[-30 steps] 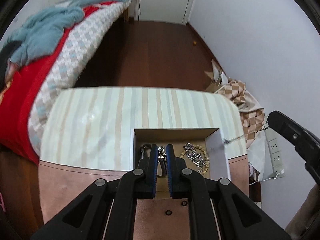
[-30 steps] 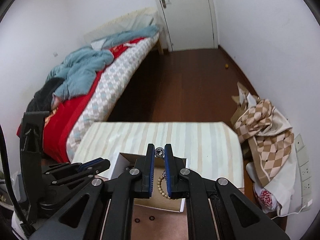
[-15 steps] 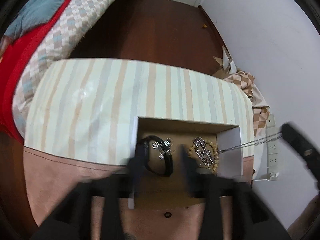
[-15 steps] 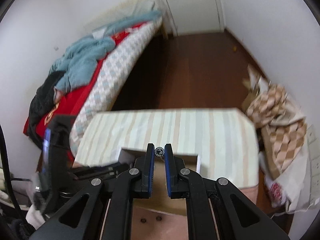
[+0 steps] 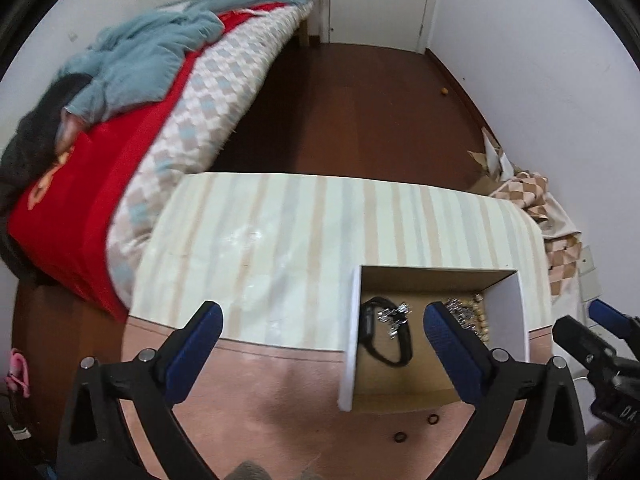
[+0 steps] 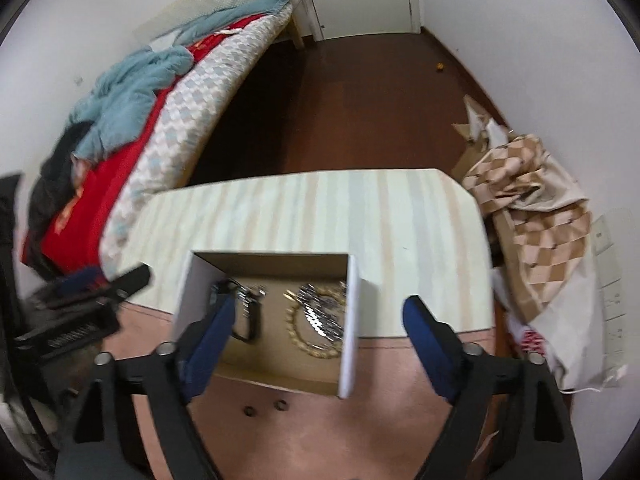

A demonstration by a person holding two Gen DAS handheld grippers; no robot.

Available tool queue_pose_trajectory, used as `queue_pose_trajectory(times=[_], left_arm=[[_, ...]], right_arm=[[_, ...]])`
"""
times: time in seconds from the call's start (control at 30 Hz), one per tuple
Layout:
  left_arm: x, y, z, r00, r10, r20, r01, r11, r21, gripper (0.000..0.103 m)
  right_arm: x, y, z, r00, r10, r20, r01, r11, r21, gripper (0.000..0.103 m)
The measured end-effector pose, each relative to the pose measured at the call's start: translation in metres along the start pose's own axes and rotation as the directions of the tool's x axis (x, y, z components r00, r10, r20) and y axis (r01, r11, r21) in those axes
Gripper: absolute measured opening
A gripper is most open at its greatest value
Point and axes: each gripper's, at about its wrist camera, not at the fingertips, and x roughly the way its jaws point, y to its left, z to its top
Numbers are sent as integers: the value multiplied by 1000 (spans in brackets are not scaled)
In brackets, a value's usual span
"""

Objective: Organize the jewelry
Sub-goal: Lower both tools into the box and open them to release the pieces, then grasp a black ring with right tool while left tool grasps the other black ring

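Observation:
An open white cardboard box [image 5: 505, 304] [image 6: 352, 320] sits on the table. Inside lie a black bracelet with silver charms [image 5: 386, 332] [image 6: 247, 312], a silver chain [image 6: 320, 312] [image 5: 460, 312] and a beaded bracelet [image 6: 316, 350] [image 5: 482, 320]. My left gripper [image 5: 322, 320] is open and empty, hovering left of and above the box. My right gripper [image 6: 318, 320] is open and empty above the box, its left finger [image 6: 208, 344] over the box's left side.
The table has a striped cloth [image 5: 280, 232] at the back and a pink leather mat [image 5: 260, 400] in front. Two small dark rings [image 5: 416, 428] [image 6: 266, 407] lie on the mat before the box. A bed [image 5: 140, 120] stands left; a checked cloth pile [image 6: 532, 208] right.
Both grippers have opened. The black bracelet left my left gripper and the chain left my right gripper; both lie in the box. My left gripper has shifted to the left.

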Motion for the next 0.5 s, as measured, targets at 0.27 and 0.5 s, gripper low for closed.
queue_pose_trajectory(times=[0.27,0.5], left_arm=[[6,0,-49,998,67,-10,-67,998,8,103],[32,11,-103,988,129,-82,-131,991,-20,103]], right_arm=[[7,10,-49,996,-86,-4,86,995,-46,97],[33,8,-109,997,-54,-50,53,998,-21,96]])
